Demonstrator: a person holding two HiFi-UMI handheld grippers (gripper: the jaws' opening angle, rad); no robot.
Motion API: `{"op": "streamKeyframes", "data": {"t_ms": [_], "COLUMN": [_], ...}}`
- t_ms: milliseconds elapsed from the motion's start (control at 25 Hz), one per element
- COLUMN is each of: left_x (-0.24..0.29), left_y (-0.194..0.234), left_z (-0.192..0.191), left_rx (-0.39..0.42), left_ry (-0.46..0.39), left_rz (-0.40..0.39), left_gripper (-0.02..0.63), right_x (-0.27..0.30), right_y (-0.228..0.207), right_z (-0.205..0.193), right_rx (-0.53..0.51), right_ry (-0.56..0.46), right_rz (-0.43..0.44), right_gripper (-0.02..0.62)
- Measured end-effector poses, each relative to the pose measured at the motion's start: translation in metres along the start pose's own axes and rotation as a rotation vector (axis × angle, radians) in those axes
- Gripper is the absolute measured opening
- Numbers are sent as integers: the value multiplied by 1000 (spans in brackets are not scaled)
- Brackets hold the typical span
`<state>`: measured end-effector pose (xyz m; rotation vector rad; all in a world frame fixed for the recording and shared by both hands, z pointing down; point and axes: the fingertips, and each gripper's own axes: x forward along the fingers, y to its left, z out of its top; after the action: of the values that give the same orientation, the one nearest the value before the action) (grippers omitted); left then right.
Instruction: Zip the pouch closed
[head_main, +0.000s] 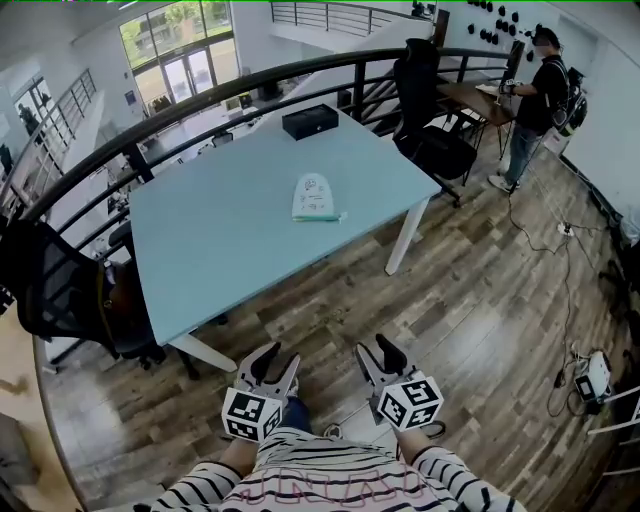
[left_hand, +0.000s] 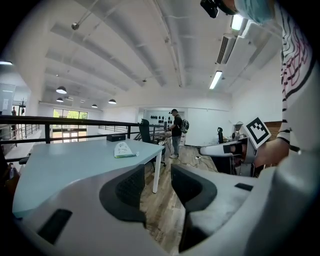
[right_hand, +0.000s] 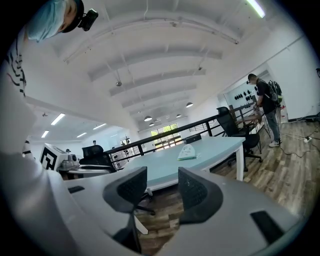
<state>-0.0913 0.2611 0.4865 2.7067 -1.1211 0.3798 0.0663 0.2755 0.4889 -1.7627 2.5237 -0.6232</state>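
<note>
Pouch (head_main: 316, 197) of white-and-green fabric, likely light and limp, wanted pinning beside its zip; left claw (head_main: 275, 362) and right claw (head_main: 378, 356) gaped empty.

Your left gripper (left_hand: 157, 171) holds its jaws apart, with only wooden floor (left_hand: 162, 205) between them. Beyond, a pale blue table (left_hand: 65, 160) carries the pouch (left_hand: 124, 150), lying flat. Your right gripper (left_hand: 205, 150) shows at right, beside your striped sleeve (left_hand: 296, 75).
</note>
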Motion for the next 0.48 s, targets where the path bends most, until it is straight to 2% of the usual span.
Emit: {"op": "streamKeyframes", "data": {"t_ms": [240, 480], "left_x": [34, 81], "left_y": [24, 72], "left_z": [12, 32], "left_rx": [6, 18], "left_ry": [-10, -6], "left_rz": [-14, -46], "left_gripper": [143, 143], "right_x": [35, 92], "right_y": [-20, -35], "right_z": [11, 29], "right_rx": [4, 15], "right_ry": [3, 9], "right_rz": [-14, -37], "right_gripper": [196, 196]}}
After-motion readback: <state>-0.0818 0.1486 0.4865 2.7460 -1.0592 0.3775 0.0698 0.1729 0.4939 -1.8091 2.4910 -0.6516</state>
